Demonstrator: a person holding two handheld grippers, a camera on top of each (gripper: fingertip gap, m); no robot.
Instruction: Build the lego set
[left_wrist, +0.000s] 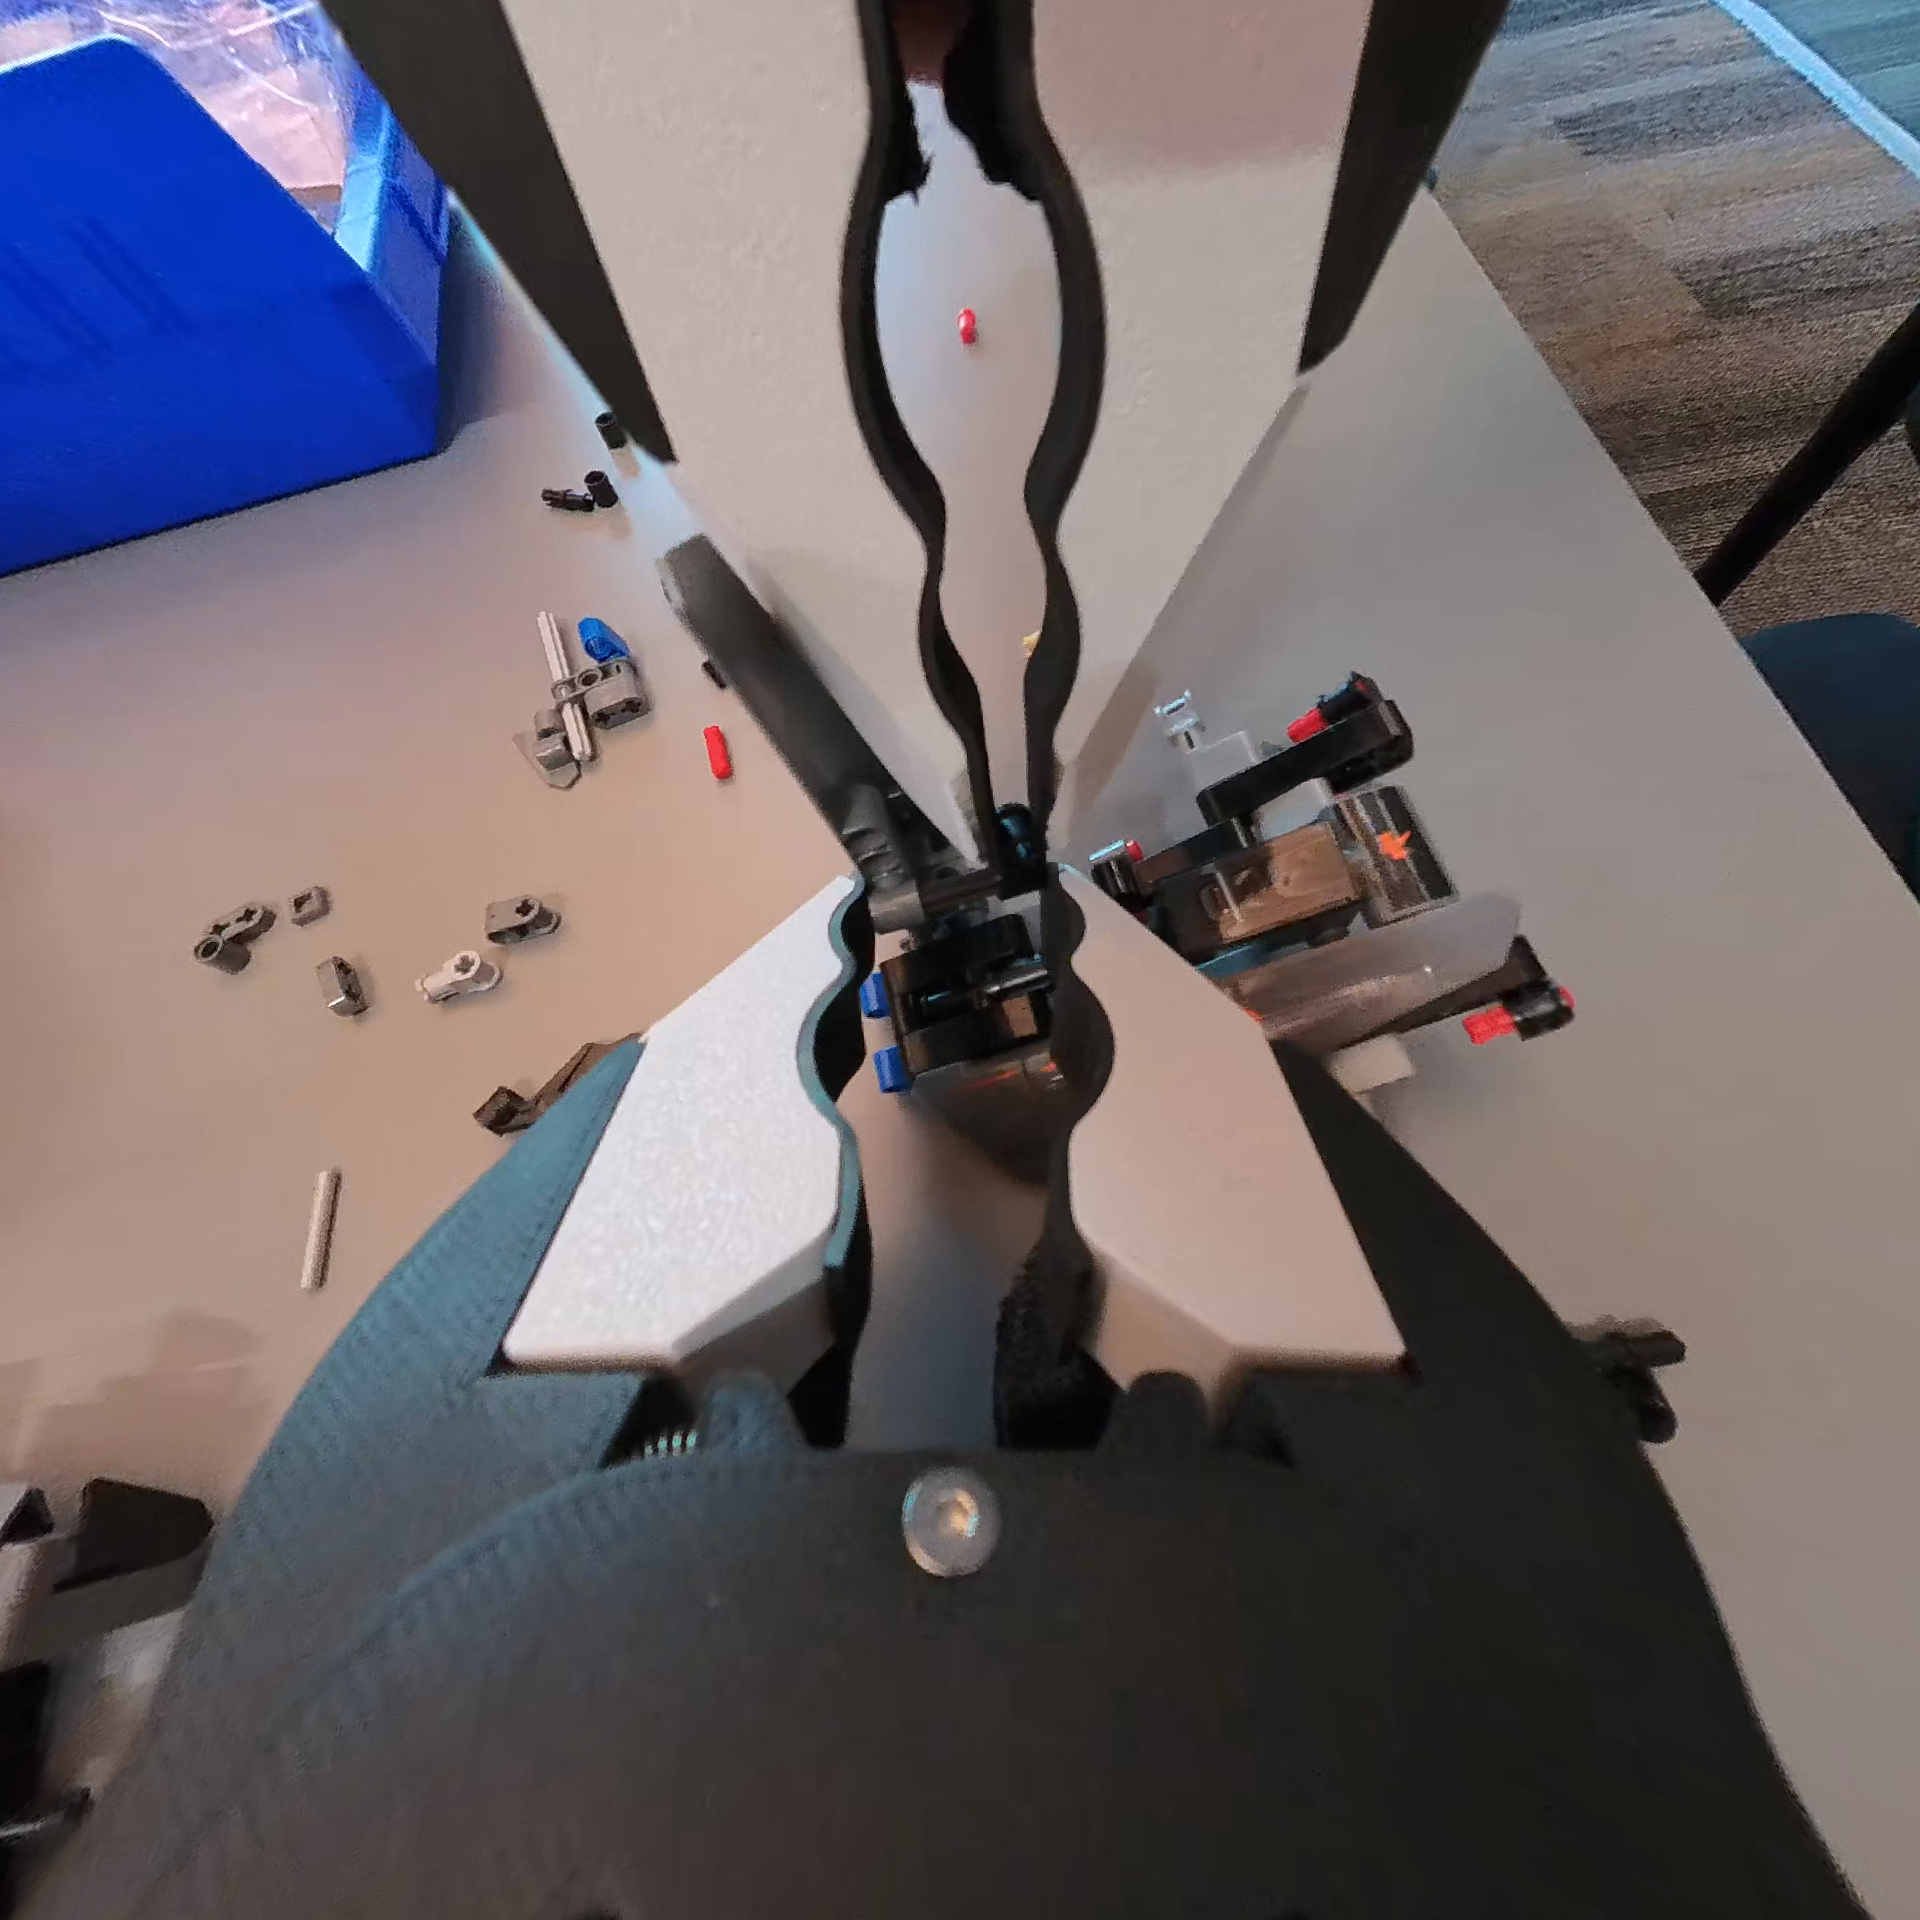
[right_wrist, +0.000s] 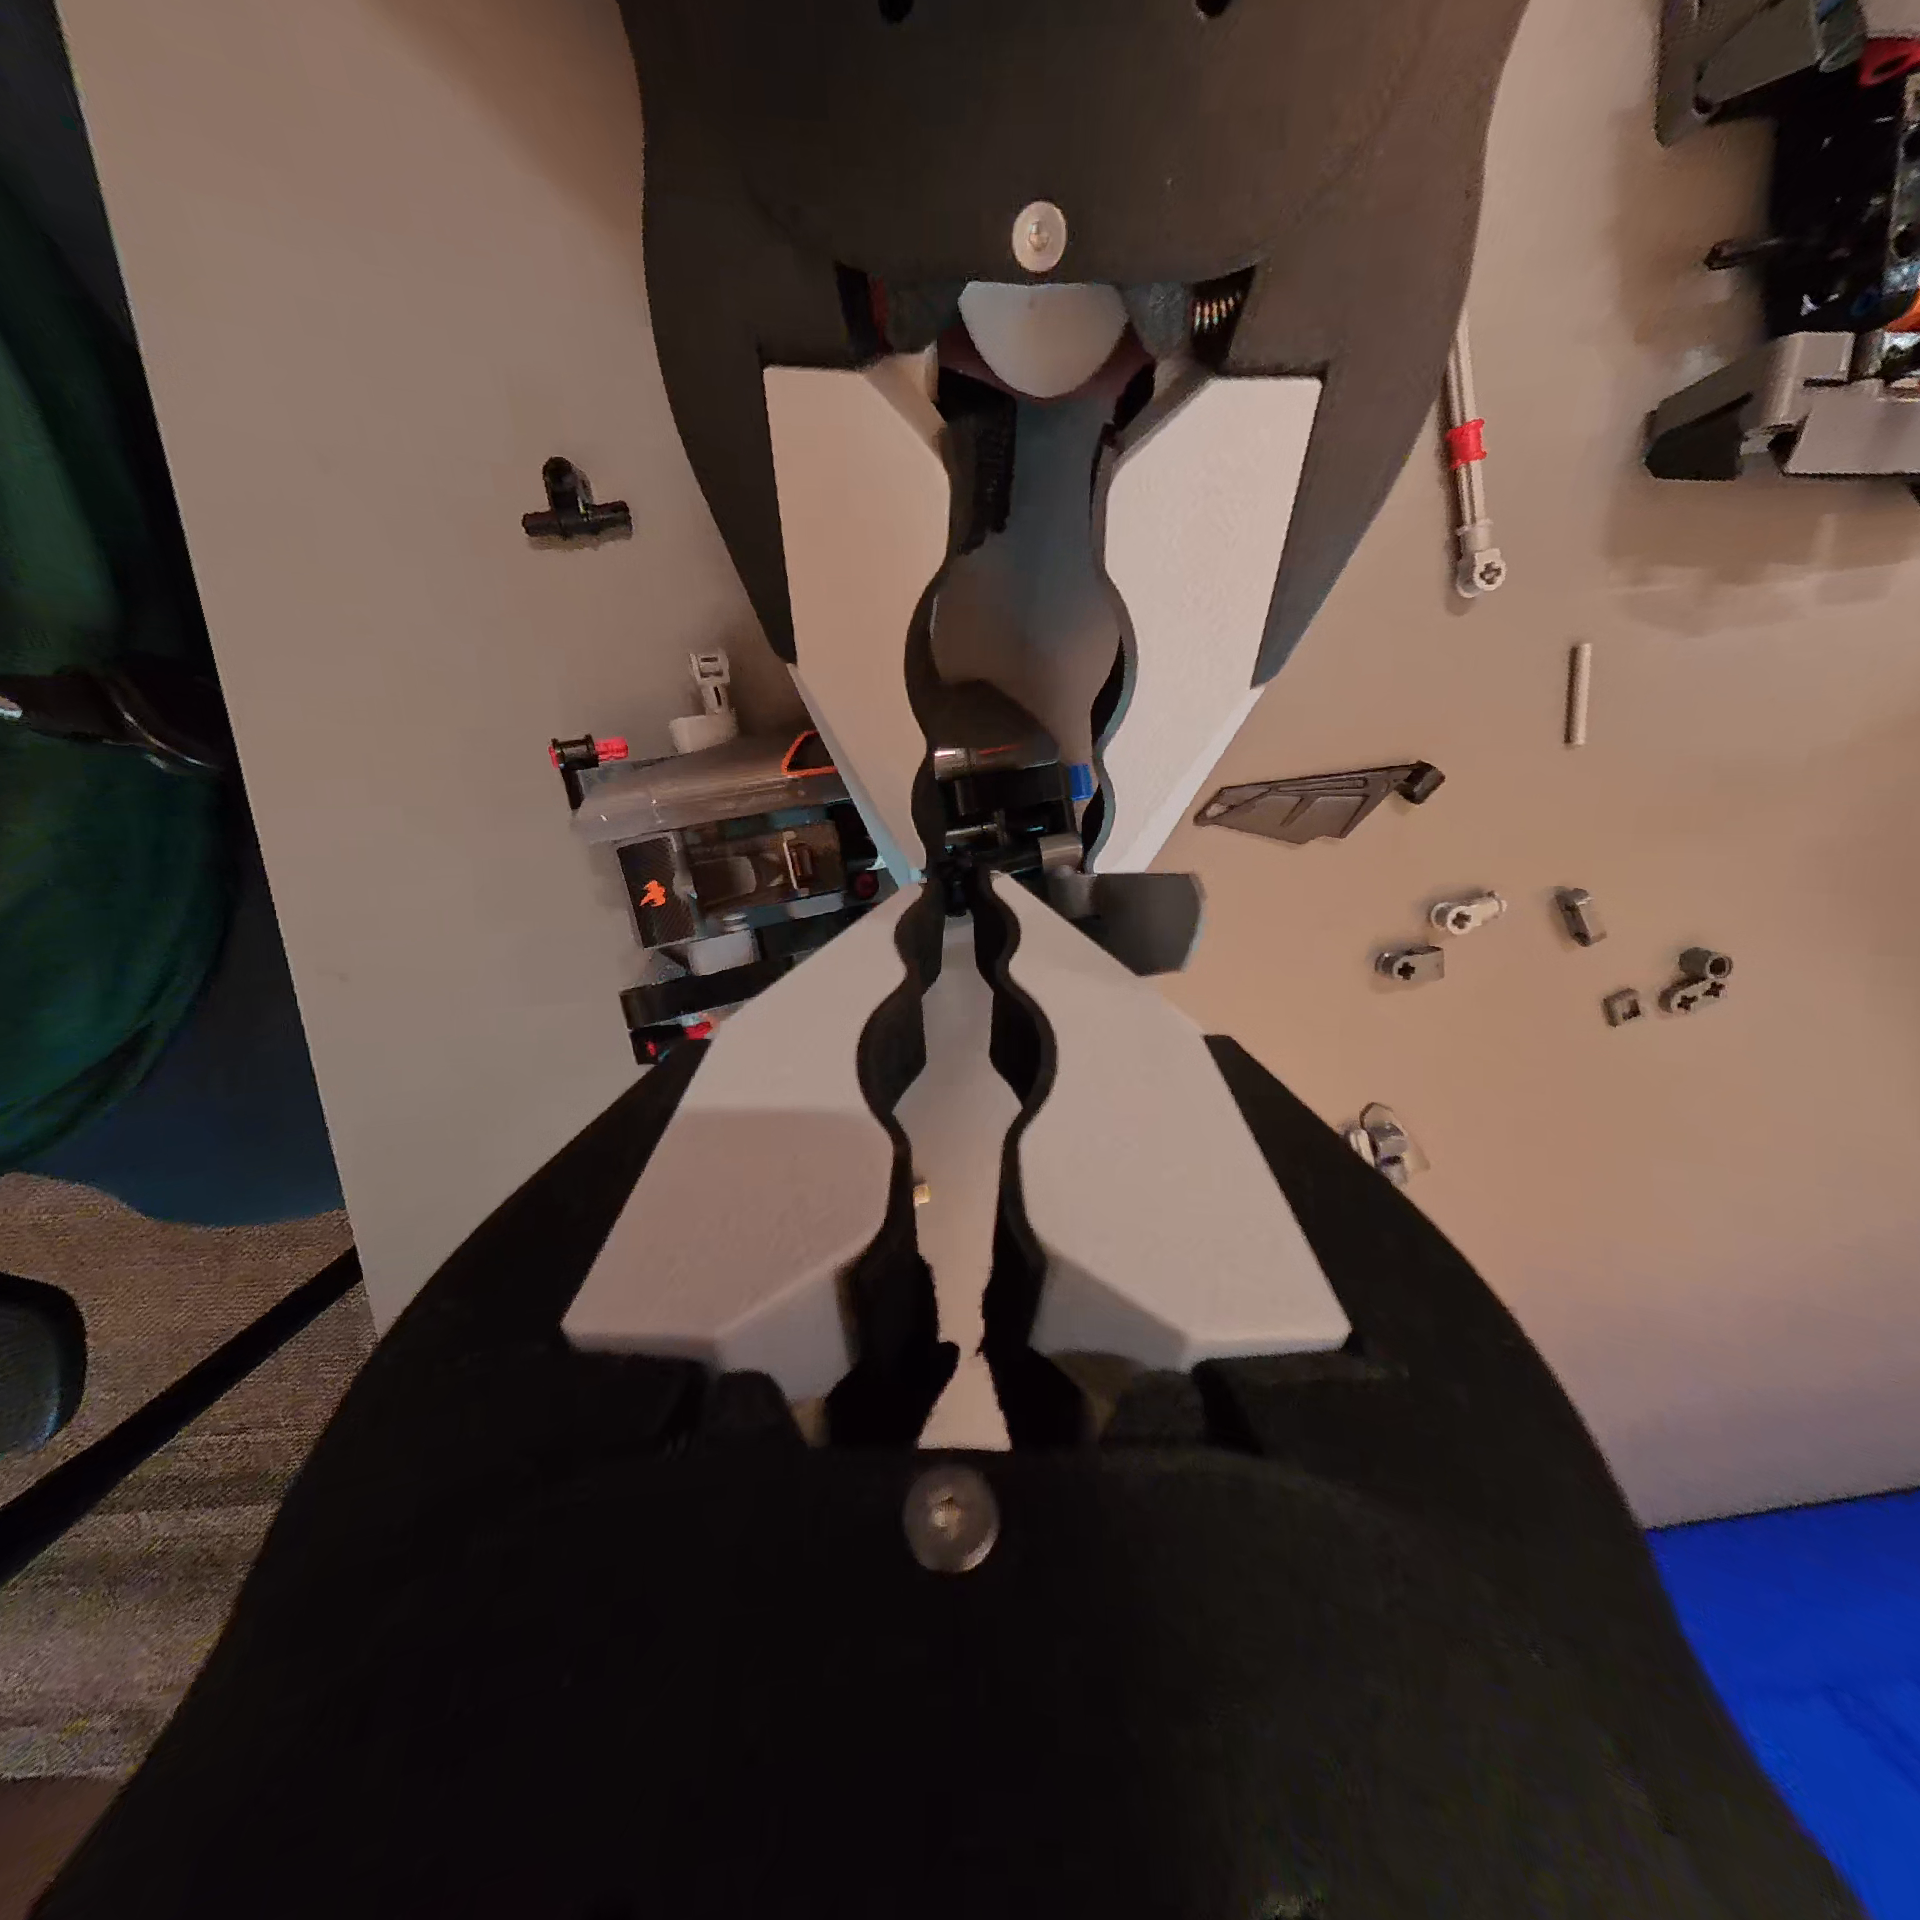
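Observation:
My left gripper (left_wrist: 961, 899) comes in from below and is shut on a small black lego sub-assembly (left_wrist: 961, 1003) with blue pins on its side and a dark grey panel (left_wrist: 758, 665) attached. It holds this above the table. My right gripper (right_wrist: 961, 883) faces it tip to tip and is shut on a small black pin (left_wrist: 1016, 831) at the top edge of that sub-assembly (right_wrist: 1003, 810). The right gripper also shows in the left wrist view (left_wrist: 1013, 821), coming from above. The larger part-built model (left_wrist: 1320, 873) stands on the table just behind.
Loose grey connectors (left_wrist: 457, 977), a grey beam group (left_wrist: 587, 717), red pins (left_wrist: 717, 750) and a grey axle (left_wrist: 320, 1226) lie on the white table (left_wrist: 260, 727). A blue box (left_wrist: 187, 312) stands far left. Another built section (right_wrist: 1818, 260) and a dark panel (right_wrist: 1314, 805) lie nearby. Only a small space, under 4 cm, lies between the two pairs of fingers.

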